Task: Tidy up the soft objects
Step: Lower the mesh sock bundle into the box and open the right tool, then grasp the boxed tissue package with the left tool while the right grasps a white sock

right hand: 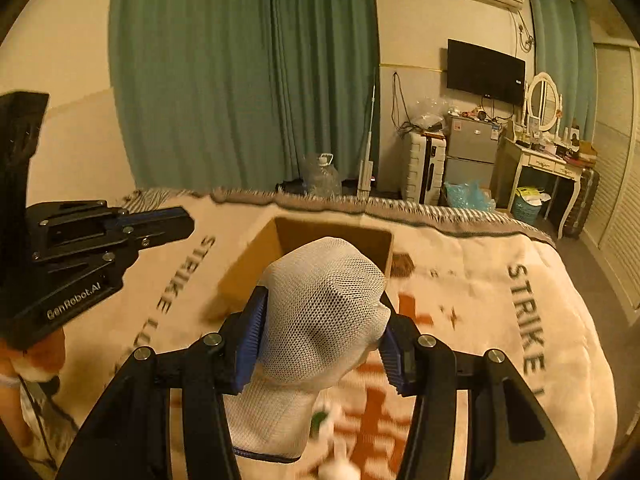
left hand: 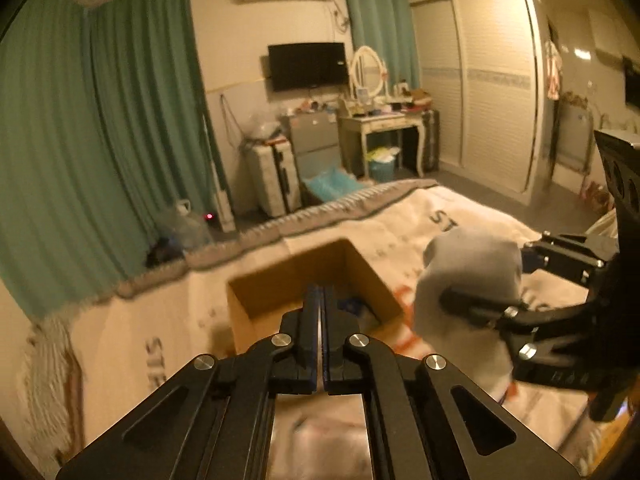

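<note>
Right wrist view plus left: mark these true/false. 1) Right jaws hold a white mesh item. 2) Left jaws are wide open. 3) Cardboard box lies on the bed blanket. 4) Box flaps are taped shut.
1) True: the right gripper clamps the white mesh item.
2) False: the left gripper is shut, holding nothing.
3) True: the cardboard box lies on the blanket.
4) False: the box is open on top.

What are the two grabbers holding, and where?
The right gripper squeezes a white mesh sock across its rolled-up top, above the cardboard box. The left gripper is shut and holds nothing.
</note>
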The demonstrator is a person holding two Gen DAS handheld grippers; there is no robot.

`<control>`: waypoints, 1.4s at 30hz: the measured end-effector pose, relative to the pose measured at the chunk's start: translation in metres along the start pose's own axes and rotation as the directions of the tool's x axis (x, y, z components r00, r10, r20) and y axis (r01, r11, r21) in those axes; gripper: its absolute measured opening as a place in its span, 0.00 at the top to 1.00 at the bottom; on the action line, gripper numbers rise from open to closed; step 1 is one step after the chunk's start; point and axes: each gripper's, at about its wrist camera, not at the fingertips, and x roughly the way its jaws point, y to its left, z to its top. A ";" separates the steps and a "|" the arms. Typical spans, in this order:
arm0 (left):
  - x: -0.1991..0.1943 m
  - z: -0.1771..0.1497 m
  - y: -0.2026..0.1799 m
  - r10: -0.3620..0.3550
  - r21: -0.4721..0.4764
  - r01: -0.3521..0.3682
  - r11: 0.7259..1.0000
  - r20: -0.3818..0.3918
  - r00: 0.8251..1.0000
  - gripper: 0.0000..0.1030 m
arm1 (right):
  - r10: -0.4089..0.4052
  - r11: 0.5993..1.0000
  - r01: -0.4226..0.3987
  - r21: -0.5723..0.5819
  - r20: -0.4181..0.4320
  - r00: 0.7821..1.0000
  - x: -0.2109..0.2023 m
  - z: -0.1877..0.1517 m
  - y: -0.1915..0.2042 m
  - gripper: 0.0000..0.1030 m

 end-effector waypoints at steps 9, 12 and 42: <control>0.098 0.002 0.054 0.031 -0.105 -0.035 0.994 -0.042 0.999 0.94 | 0.021 0.998 -0.018 0.056 -0.067 0.998 0.125 0.033 -0.032 0.50; 0.125 -0.015 0.059 0.050 -0.117 -0.060 0.991 -0.084 0.995 0.93 | 0.012 0.998 -0.006 0.065 -0.094 0.995 0.164 0.034 -0.039 0.47; -0.140 0.007 -0.008 0.083 -0.091 -0.064 0.994 0.217 0.973 0.76 | -0.114 0.993 0.116 -0.002 0.148 0.982 -0.107 0.041 -0.005 0.04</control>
